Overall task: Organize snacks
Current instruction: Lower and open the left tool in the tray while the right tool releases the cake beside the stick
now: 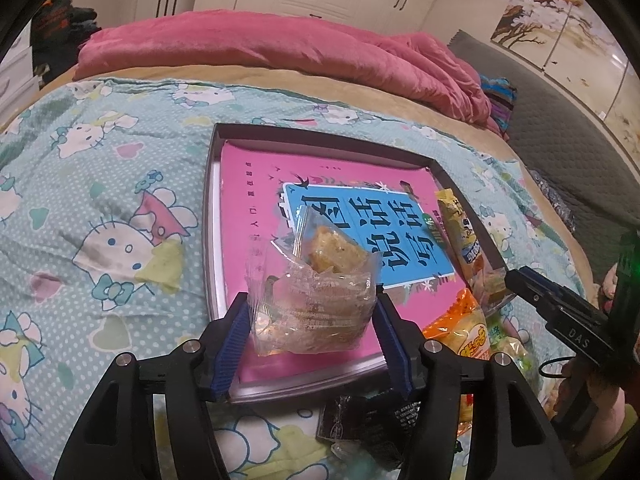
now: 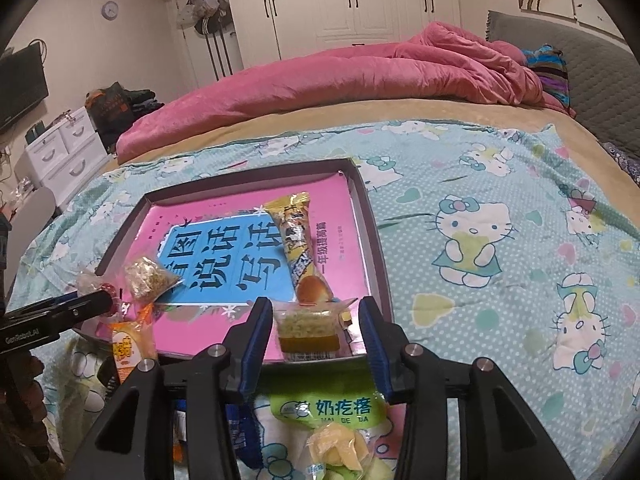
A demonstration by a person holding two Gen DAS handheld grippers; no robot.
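Observation:
A dark-rimmed tray lined with a pink book lies on the bed. My left gripper stands open around a clear-wrapped crumbly cake, which rests on the book and brushes both blue pads. My right gripper is open at the tray's near right corner. A small wrapped green-and-yellow cake lies between its fingers with gaps on both sides. A long yellow bun packet lies in the tray.
An orange packet, a black packet, a green packet and a blue one lie on the cartoon-cat sheet in front of the tray. A pink quilt is heaped behind.

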